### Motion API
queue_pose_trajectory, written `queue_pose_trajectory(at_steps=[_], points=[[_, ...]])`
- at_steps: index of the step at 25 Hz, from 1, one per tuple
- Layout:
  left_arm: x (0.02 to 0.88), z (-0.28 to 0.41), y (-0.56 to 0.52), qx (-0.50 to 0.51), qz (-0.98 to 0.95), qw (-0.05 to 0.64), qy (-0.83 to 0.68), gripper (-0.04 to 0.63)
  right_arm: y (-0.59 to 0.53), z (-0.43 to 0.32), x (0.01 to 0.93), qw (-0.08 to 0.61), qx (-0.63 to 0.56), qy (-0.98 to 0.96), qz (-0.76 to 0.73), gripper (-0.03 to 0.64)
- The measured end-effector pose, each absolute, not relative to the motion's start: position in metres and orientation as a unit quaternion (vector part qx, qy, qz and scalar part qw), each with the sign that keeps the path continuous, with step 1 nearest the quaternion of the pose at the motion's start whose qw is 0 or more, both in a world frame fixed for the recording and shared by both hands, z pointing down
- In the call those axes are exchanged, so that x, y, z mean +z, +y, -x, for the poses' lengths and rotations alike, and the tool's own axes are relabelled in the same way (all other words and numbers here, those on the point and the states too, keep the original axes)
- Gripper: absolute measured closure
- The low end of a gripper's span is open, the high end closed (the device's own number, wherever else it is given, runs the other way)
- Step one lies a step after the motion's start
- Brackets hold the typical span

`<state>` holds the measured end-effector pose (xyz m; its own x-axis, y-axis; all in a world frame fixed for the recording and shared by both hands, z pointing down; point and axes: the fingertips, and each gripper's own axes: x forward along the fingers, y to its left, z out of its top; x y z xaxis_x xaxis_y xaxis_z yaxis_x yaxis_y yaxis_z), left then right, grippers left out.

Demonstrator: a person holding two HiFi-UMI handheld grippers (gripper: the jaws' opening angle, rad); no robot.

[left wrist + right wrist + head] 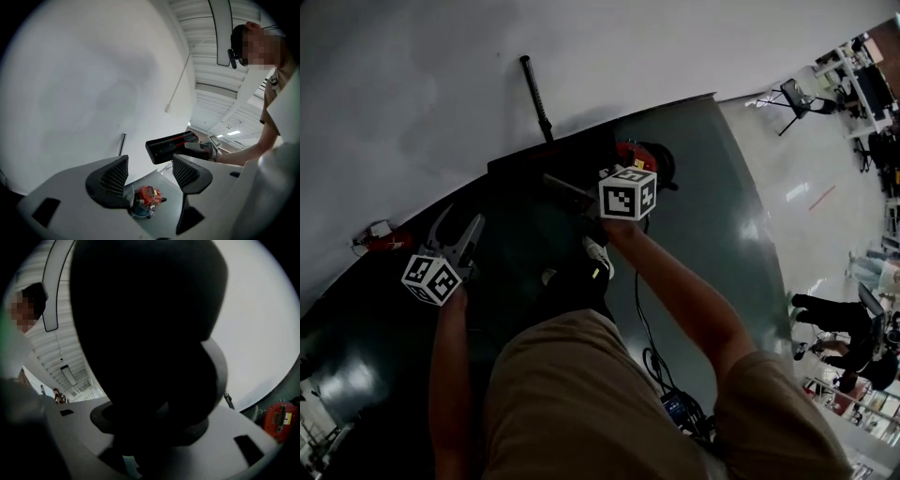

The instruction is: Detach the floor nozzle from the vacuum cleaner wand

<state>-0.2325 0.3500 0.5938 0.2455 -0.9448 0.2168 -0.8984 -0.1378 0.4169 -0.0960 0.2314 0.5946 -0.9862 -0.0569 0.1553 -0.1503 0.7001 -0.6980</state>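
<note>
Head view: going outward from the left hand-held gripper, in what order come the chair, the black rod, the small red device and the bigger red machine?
1. Small red device, just left, by the wall.
2. Black rod, up right, leaning on the wall.
3. Red machine, farther right, on the dark floor.
4. Chair, far right, across the room.

surface: dark green floor (722,206) | on it: small red device (149,196)

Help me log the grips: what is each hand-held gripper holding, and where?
The right hand-held gripper clamps the black floor nozzle near one end; the left hand-held gripper holds nothing, jaws apart.
</note>
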Motion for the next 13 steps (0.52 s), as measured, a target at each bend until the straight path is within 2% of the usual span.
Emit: queue_pose_trajectory(at_steps=[6,13], points=[[0.599,0.202,0.329,-0.015,-0.772,0.245,-0.586,0.29,0.237,0.09,0.601,0.139,0.306,-0.942,-0.022,0.37],[0.64,0.184,0.33,-0.007,-0.761,0.277,-0.587,0.29,0.243,0.106,0.646,0.159,0.332,-0.93,0.001,0.37]])
